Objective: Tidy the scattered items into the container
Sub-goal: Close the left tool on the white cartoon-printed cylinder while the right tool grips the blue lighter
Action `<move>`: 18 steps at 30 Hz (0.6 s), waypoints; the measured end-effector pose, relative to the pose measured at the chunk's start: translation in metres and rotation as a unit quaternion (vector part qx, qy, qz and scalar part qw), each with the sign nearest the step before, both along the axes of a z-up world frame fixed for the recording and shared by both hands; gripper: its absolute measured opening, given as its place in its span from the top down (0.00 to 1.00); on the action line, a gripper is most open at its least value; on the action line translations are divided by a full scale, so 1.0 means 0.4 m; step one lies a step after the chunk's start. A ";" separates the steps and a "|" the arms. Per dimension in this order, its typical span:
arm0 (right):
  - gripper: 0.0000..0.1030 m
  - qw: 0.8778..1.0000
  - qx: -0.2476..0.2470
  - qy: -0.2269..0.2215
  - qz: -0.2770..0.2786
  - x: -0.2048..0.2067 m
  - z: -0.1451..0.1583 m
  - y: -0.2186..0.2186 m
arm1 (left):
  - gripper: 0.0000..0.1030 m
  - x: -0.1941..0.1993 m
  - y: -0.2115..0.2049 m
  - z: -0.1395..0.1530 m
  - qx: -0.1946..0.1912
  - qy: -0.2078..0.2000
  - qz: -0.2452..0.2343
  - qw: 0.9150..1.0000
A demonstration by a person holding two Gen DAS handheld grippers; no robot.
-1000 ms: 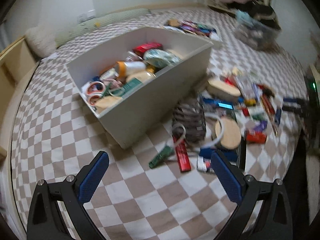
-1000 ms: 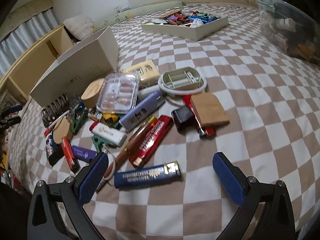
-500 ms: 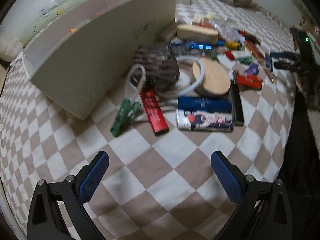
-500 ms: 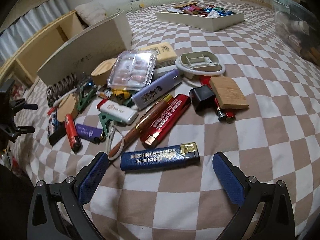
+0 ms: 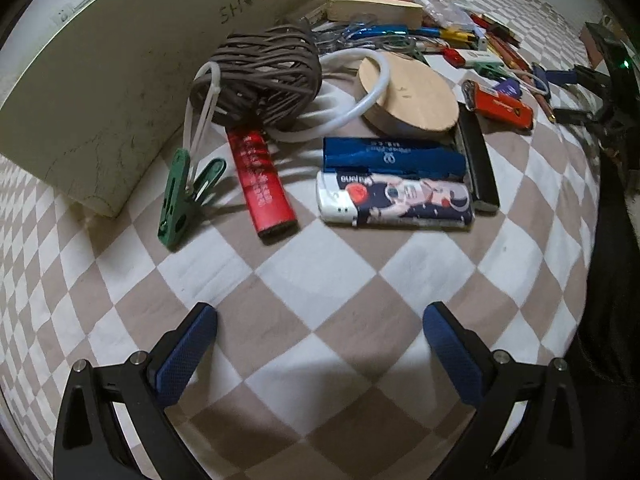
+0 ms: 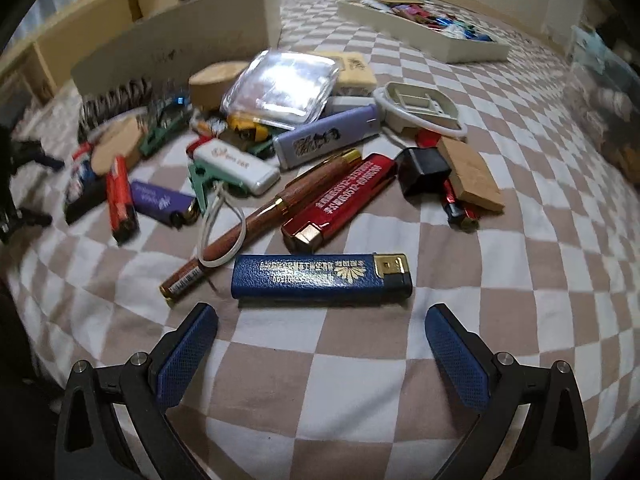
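Straight ahead of our right gripper (image 6: 321, 332) lies the blue lighter (image 6: 322, 276), flat and crosswise on the checked bedcover (image 6: 520, 264), which suits a pinch across its narrow body; the gripper is spread wide and empty, its pads short of the lighter. Beyond it the wooden pen (image 6: 260, 220) and the red lighter (image 6: 340, 200) lean into the heap. Our left gripper (image 5: 320, 338) is likewise released and bare, and ahead of it lies the printed white lighter (image 5: 394, 200), close against a blue one (image 5: 394, 156). The container (image 5: 120, 64) stands ahead and to its left, a short carry, we judge.
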State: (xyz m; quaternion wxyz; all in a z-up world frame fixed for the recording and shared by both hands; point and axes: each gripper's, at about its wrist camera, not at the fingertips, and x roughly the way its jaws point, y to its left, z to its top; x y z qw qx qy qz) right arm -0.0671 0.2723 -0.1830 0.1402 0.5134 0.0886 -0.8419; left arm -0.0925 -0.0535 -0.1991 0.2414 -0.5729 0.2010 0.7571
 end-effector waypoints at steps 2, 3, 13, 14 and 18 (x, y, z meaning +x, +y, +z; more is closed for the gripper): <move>0.00 1.000 -0.001 -0.006 0.010 -0.011 -0.004 0.000 | 0.00 -0.005 0.000 -0.004 0.005 0.007 0.007 1.000; 0.00 1.000 -0.007 -0.009 0.013 -0.016 -0.006 0.006 | 0.00 -0.008 -0.001 -0.005 0.007 0.008 0.010 1.000; 0.00 1.000 -0.028 0.009 -0.003 -0.048 -0.023 0.010 | 0.00 -0.056 0.017 -0.006 0.003 0.019 0.025 1.000; 0.00 1.000 -0.029 0.010 -0.007 -0.050 -0.024 0.009 | 0.00 -0.059 0.017 -0.004 0.003 0.018 0.026 1.000; 0.00 0.998 -0.035 0.028 -0.035 -0.054 -0.030 0.006 | 0.00 -0.062 0.031 0.013 0.003 0.025 0.022 0.999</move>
